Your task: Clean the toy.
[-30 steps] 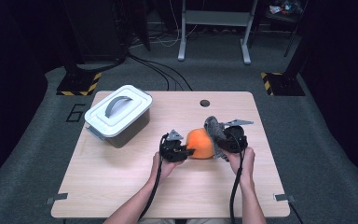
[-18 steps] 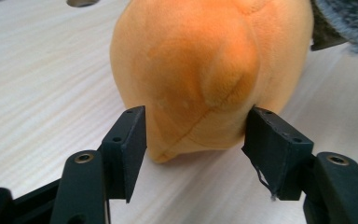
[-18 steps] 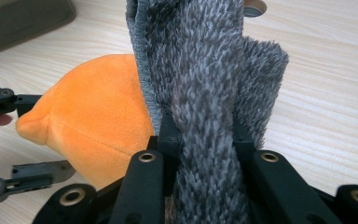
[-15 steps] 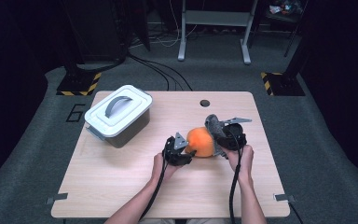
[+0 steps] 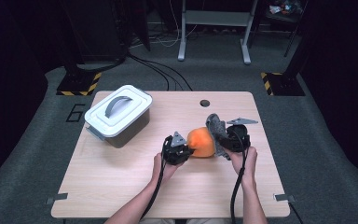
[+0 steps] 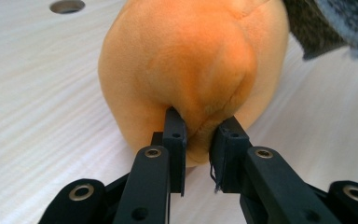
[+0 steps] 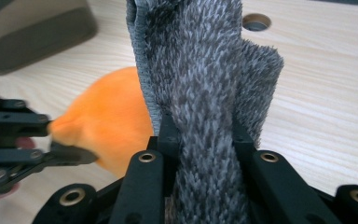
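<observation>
1. The left gripper (image 6: 197, 135) has just been closing; a fold of the soft orange plush ball (image 6: 191, 70) is pinched between its black jaws.
2. The right gripper (image 7: 200, 135) is clamped on a fuzzy grey fabric piece (image 7: 205, 84), held upright.
3. The orange plush ball (image 5: 201, 142) is seen on the pale wooden table (image 5: 121, 186), between both grippers.
4. At ten o'clock from the ball, well apart, a grey lidded plastic box (image 5: 118, 115) is set.

Table (image 5: 121, 186) evenly bright; surroundings dark; gripper views sharp, far edges soft; no glare
</observation>
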A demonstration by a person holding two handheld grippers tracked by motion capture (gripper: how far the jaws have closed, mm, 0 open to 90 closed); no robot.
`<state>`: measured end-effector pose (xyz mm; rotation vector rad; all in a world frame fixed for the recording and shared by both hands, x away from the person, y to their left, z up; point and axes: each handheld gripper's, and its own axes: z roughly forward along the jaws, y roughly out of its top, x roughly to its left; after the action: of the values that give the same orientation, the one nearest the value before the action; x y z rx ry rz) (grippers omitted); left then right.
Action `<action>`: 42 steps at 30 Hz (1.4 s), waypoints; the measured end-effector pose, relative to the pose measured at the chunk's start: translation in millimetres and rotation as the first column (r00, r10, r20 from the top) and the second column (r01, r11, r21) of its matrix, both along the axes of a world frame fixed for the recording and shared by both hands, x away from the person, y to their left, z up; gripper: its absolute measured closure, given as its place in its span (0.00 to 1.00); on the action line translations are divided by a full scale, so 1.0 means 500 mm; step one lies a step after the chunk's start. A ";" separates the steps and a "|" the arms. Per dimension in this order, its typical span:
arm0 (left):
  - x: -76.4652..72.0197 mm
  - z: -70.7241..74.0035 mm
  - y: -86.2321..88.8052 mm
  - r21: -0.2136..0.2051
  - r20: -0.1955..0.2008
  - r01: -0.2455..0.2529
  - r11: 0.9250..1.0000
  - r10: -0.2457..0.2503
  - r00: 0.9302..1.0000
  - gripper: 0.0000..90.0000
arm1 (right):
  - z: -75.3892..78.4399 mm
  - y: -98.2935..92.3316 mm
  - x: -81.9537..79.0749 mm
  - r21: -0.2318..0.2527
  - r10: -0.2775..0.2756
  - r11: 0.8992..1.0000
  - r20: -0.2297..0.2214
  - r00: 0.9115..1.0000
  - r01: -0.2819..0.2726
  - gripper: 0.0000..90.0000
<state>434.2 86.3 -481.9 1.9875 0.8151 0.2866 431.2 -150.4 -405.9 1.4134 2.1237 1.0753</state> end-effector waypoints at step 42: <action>0.018 -0.019 0.019 -0.039 -0.071 -0.017 0.999 0.015 0.997 0.87 | -0.039 0.012 0.028 -0.097 -0.056 0.994 -0.043 0.998 0.051 0.82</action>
<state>443.4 95.9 -491.2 1.9644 0.8755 0.2090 445.3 -144.4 -425.3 1.4541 2.1267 0.9163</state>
